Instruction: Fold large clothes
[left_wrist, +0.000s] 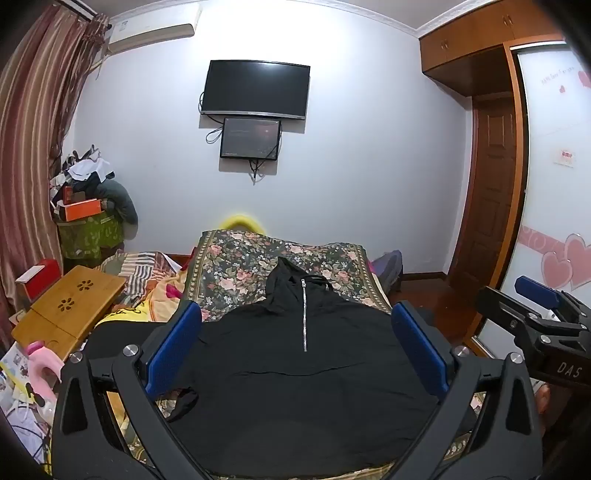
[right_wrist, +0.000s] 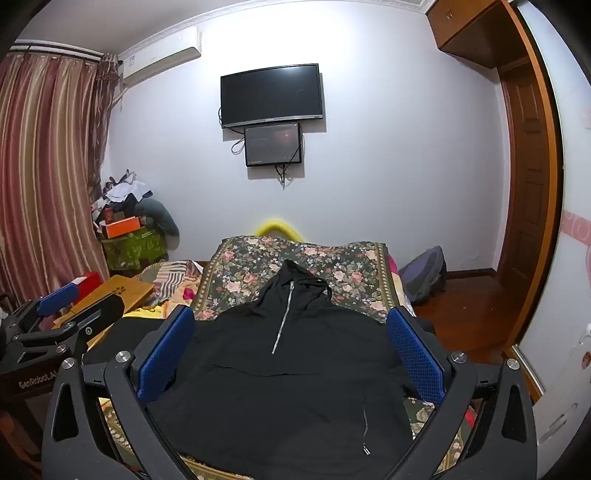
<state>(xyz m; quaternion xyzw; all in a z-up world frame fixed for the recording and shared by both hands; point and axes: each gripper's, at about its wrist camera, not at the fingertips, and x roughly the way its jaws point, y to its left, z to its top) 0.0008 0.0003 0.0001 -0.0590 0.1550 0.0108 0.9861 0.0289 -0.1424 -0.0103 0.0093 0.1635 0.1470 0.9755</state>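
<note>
Both claws wide open, empty | left claw (left_wrist: 295, 325) — right claw (right_wrist: 290, 325) — over black hoodie (left_wrist: 295, 387)

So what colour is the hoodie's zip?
Silver, on the black hoodie; its zip shows best in the left wrist view.

Quick headcount from where I'm standing: one black hoodie (left_wrist: 295, 369) laid out on one bed (left_wrist: 236, 266), with one long silver zipper (left_wrist: 304, 317) down its front, plus a second shorter zipper (right_wrist: 365, 428) showing at about 5 o'clock in the right wrist view. Two claws, my left claw (left_wrist: 295, 345) and my right claw (right_wrist: 290, 347), each with two blue pads, so four pads total. On the wall at 12 o'clock, two screens: one big TV (left_wrist: 255, 89) and one smaller monitor (left_wrist: 250, 138) under it. One air conditioner (left_wrist: 155, 31) at 11 o'clock, one striped curtain (left_wrist: 33, 122) at 9 o'clock, one wooden lap desk (left_wrist: 70, 314) at 8 o'clock, one backpack (right_wrist: 424, 275) at 3 o'clock.
</note>
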